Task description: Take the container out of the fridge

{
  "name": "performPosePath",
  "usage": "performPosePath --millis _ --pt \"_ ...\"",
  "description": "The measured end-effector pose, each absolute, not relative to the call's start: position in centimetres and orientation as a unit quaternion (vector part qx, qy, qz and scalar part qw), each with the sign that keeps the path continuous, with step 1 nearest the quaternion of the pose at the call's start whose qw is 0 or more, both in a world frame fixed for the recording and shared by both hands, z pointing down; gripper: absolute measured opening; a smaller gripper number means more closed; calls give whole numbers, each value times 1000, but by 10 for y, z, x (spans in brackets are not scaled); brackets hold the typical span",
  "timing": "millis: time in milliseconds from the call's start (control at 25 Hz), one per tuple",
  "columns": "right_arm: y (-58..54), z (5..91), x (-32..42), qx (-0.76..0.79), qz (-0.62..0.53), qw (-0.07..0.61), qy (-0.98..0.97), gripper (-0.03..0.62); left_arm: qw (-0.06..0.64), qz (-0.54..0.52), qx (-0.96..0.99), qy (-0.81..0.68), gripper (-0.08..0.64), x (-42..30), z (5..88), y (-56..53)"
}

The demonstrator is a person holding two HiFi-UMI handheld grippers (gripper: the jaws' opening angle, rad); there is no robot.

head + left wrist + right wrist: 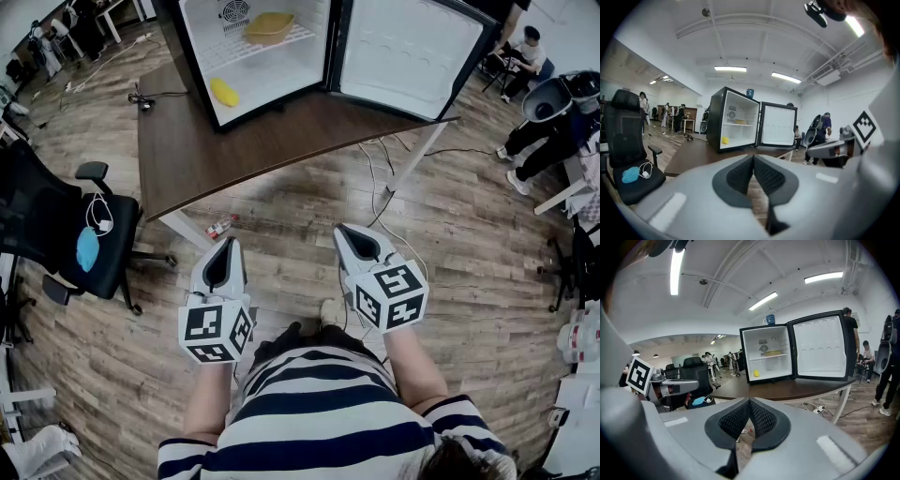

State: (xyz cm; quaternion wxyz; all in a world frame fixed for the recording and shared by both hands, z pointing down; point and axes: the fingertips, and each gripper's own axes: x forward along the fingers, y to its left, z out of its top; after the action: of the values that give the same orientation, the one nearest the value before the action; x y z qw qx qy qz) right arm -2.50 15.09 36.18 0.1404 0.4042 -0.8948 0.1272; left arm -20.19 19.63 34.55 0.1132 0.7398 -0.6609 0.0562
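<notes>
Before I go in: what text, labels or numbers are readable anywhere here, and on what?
No words or numbers can be read in any view.
Left marker cube, right marker cube: black-and-white square patterns only, no letters.
Bottle on the floor: any label is too small to read.
Fridge door and blue cup on top of the fridge: no print visible.

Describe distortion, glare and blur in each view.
Head view: edges bend outward, the open fridge interior washes out white. Left gripper view: round fisheye with dark corners, the near fingers soft, ceiling lamp glaring. Right gripper view: same fisheye, lamp strip blown out.
</notes>
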Motion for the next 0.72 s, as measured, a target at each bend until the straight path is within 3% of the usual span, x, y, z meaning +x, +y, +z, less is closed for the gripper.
performPosePath --millis 720 --pt "91 371 -19 383 124 141 -904 -3 108 63 725 -677 0 -196 352 159"
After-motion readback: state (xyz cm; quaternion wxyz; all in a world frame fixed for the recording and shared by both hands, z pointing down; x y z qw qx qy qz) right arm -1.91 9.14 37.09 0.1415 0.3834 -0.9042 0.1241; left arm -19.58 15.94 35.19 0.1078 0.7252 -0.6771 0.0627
